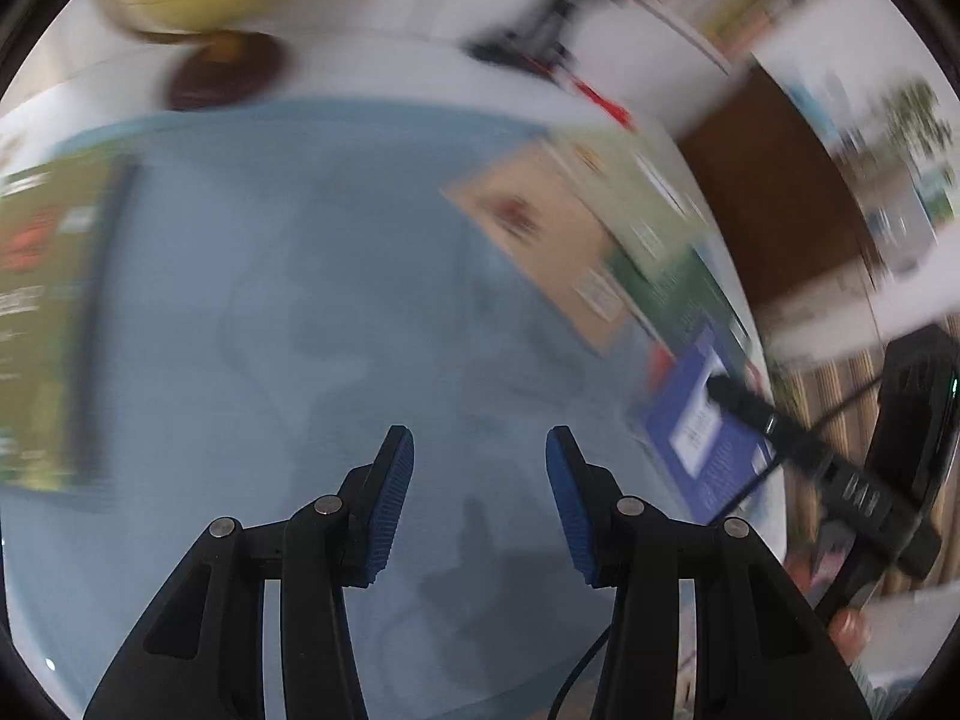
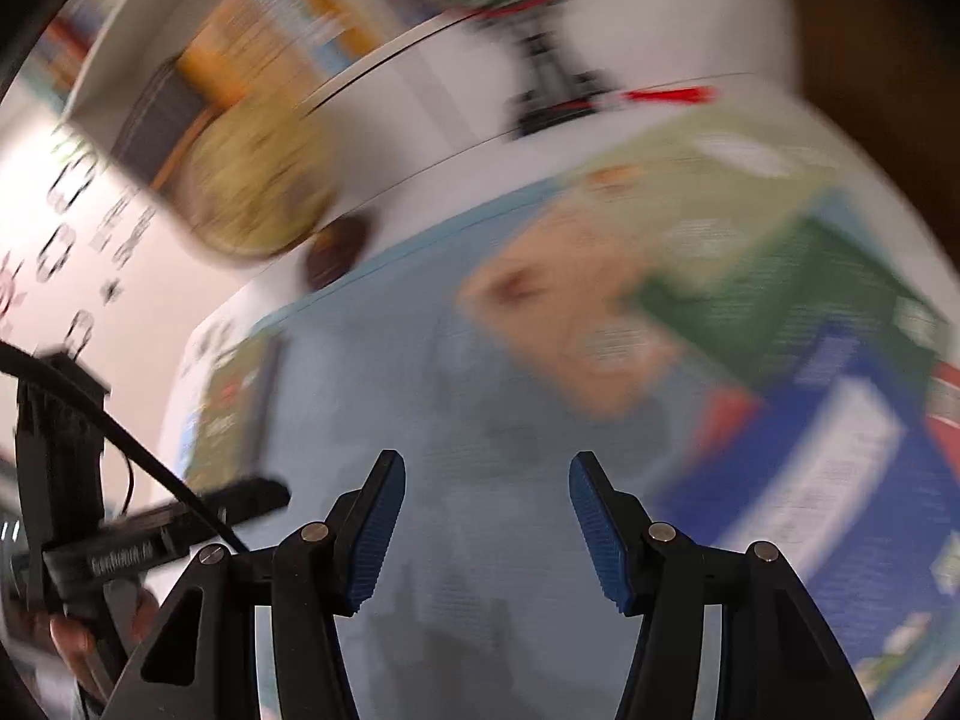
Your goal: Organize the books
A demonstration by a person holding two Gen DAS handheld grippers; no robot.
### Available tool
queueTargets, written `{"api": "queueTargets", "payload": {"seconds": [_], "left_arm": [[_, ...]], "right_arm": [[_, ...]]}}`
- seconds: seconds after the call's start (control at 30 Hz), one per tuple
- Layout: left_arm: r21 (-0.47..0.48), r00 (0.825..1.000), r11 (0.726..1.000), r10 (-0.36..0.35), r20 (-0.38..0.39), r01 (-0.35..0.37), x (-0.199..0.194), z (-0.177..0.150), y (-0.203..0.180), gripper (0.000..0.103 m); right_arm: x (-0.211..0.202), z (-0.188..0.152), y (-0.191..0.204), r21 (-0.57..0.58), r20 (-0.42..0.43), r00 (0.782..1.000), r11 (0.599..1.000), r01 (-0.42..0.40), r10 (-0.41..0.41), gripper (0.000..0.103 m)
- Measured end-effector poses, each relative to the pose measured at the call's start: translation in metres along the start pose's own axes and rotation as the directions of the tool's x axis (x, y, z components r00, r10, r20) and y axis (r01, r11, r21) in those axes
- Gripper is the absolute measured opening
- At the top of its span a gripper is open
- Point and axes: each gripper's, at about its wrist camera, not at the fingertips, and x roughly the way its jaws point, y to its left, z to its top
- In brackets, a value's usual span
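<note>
Both views were smeared by motion blur, so only broad shapes could be trusted. On the blue mat (image 2: pixel 420 420) a fan of overlapping books lay ahead and to the right of the right gripper (image 2: pixel 486 516): a tan book (image 2: pixel 558 312) nearest the middle, a light green book (image 2: pixel 690 174) behind it, a darker green book (image 2: pixel 780 288) over that, and a blue book (image 2: pixel 840 480) closest to the gripper, just beside its right finger. The fan's long axis ran diagonally, from the far centre toward the near right edge. A separate green book (image 2: pixel 234 414) lay well apart on the left side of the mat; in the left wrist view it sat far to the left (image 1: pixel 48 324) of the left gripper (image 1: pixel 480 498), with its long side running away from the camera. The right gripper looked nearer the fanned pile, the left gripper nearer the lone book. Both pairs of jaws stood wide apart with nothing between the blue pads (image 1: pixel 393 504), and both hung over bare mat, touching no book. From the left wrist view the same fan showed tan (image 1: pixel 540 240) and blue (image 1: pixel 708 432) covers off to the right. The likely next reach seemed to be rightward, toward the blue book's near edge.
</note>
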Motion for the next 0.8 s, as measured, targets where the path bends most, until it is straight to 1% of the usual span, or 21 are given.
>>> {"api": "queueTargets", "payload": {"seconds": [0.07,0.17,0.23,0.33,0.4,0.43,0.47,0.5,0.57,0.6,0.7,0.8], "left_arm": [[0.019,0.997,0.998,-0.052,-0.056,0.054,0.033,-0.004,-0.032,0.044],[0.031,0.988,0.994,-0.105,-0.117,0.109,0.074,-0.01,-0.072,0.044],[0.044,0.981,0.991,-0.115,-0.154,0.124,0.096,-0.015,-0.094,0.044],[0.044,0.967,0.987,-0.139,-0.214,0.151,0.126,-0.022,-0.119,0.044],[0.027,0.959,0.986,-0.154,-0.237,0.165,0.14,-0.025,-0.127,0.044],[0.024,0.962,0.986,-0.152,-0.226,0.162,0.142,-0.026,-0.13,0.044],[0.026,0.965,0.986,-0.155,-0.212,0.164,0.141,-0.025,-0.131,0.044],[0.027,0.964,0.985,-0.161,-0.21,0.171,0.141,-0.023,-0.132,0.044],[0.004,0.962,0.984,-0.171,-0.213,0.175,0.143,-0.019,-0.132,0.044],[-0.012,0.962,0.984,-0.178,-0.209,0.179,0.143,-0.017,-0.13,0.044],[-0.035,0.963,0.982,-0.186,-0.197,0.183,0.14,-0.014,-0.124,0.044],[-0.055,0.964,0.981,-0.191,-0.183,0.184,0.139,-0.011,-0.117,0.044]], "right_arm": [[-0.02,0.001,-0.044,0.065,0.035,0.998,0.997,0.043,-0.045,0.055],[-0.04,-0.001,-0.101,0.131,0.047,0.99,0.983,0.128,-0.135,0.055],[-0.053,-0.003,-0.146,0.184,0.041,0.982,0.967,0.176,-0.186,0.055],[-0.066,-0.008,-0.188,0.232,0.033,0.974,0.949,0.212,-0.226,0.055],[-0.07,-0.009,-0.212,0.263,0.023,0.976,0.943,0.202,-0.216,0.055],[-0.071,-0.011,-0.22,0.275,0.014,0.977,0.941,0.199,-0.21,0.055],[-0.069,-0.011,-0.228,0.285,0.003,0.979,0.939,0.193,-0.203,0.055],[-0.067,-0.014,-0.234,0.291,-0.009,0.981,0.938,0.19,-0.196,0.055],[-0.06,-0.016,-0.234,0.278,-0.045,0.981,0.94,0.196,-0.191,0.055],[-0.059,-0.023,-0.234,0.275,-0.059,0.982,0.943,0.189,-0.179,0.055],[-0.056,-0.033,-0.222,0.223,-0.093,0.977,0.953,0.207,-0.19,0.056],[-0.055,-0.044,-0.206,0.164,-0.119,0.968,0.957,0.24,-0.223,0.057]]}}
